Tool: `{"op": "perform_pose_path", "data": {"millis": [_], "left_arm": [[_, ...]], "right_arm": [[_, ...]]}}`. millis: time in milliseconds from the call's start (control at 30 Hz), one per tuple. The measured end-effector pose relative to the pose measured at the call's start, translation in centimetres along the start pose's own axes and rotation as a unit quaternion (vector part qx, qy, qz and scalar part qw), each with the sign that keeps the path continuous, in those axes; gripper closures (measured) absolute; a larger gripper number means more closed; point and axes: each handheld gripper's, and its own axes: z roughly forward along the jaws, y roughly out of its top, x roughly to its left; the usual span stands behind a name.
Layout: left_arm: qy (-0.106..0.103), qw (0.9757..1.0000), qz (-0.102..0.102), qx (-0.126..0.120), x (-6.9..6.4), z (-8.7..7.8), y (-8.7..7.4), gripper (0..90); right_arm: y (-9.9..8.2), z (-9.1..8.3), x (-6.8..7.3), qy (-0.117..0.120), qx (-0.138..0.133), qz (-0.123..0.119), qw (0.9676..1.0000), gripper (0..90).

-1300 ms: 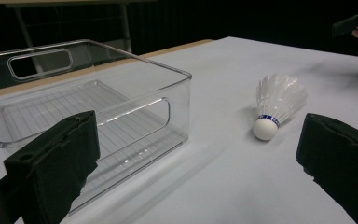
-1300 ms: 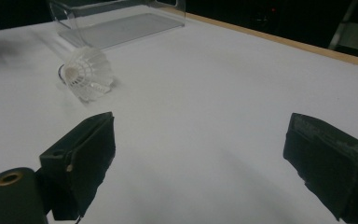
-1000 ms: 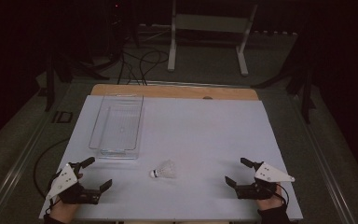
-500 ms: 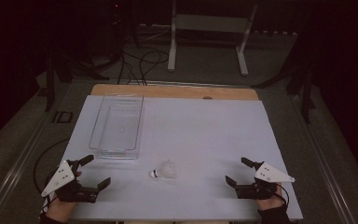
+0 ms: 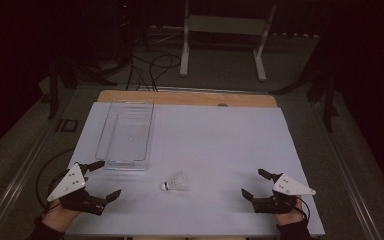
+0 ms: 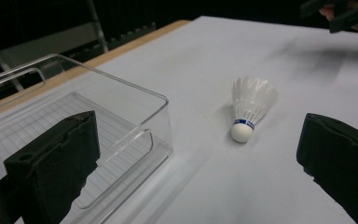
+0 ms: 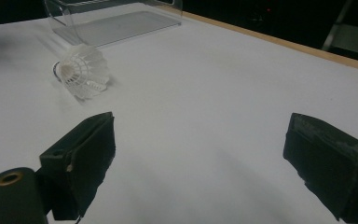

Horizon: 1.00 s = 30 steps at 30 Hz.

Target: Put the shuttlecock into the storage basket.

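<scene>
- Spreading across the wooden table (image 5: pixel 130 95), a white sheet (image 5: pixel 220 140) holds everything.
- Clear plastic bin (image 5: pixel 126 134) sits far left.
- Left gripper (image 5: pixel 101 181) and right gripper (image 5: pixel 254 183) rest wide apart, empty.
- White shuttlecock (image 5: pixel 175 182) lies between them, near the bin.

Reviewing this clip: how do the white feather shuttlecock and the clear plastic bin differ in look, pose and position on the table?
The white feather shuttlecock is small, opaque and lies on its side; the clear plastic bin is far larger, see-through and sits upright, empty. The shuttlecock lies nearer the person, between the open left gripper and open right gripper; the bin sits farther back, on the left. Both rest on the white table sheet, touched by neither gripper.
</scene>
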Motion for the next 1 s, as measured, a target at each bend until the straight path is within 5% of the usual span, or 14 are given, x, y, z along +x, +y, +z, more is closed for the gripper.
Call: {"op": "perform_pose_path", "data": {"millis": [600,1000], "left_arm": [[-0.047,0.9971,0.011,0.058,-0.1,2.0,2.1,0.0],[-0.079,0.9953,-0.005,0.057,-0.7,3.2,3.8,0.0]], "right_arm": [[0.0,0.1,0.0,0.005,0.003,0.002,1.0000,8.9],[0.0,0.1,0.0,0.008,0.003,0.002,1.0000,8.9]]}}
